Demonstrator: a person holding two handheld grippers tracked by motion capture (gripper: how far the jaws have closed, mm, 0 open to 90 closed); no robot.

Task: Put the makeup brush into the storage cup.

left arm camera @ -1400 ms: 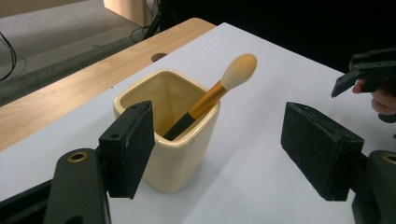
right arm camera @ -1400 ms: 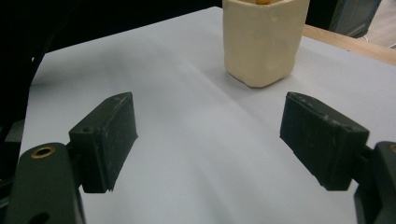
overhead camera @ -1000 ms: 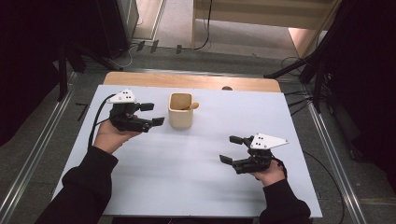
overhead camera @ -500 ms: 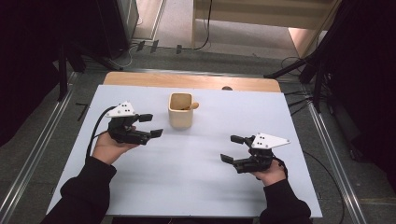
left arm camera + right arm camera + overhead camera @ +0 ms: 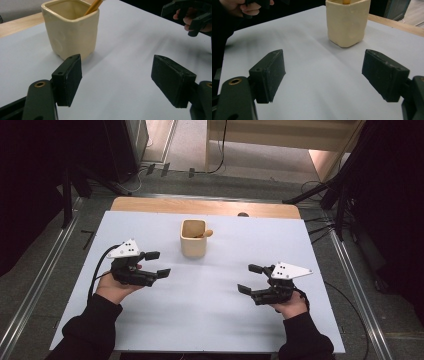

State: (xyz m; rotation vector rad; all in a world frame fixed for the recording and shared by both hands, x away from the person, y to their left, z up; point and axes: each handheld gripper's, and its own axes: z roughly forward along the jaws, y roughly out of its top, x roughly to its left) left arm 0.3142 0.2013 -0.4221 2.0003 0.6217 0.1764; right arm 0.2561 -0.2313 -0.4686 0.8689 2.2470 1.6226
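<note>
Plainly unladen, the left gripper [image 5: 159, 264] holds its jaws apart, the cream square ceramic cup [image 5: 193, 238] with its wooden stick [image 5: 204, 234] just beyond their tips; the right gripper [image 5: 250, 279], jaws likewise apart, faces it across bare table [image 5: 210, 310], probably ready to approach.

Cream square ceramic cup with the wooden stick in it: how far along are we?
Apparently done: the wooden stick stands inside the cream square ceramic cup, upright on the pale blue table. In hand: nothing; left tongs and right tongs are open, apart from the cup. No remaining step is evident.
</note>
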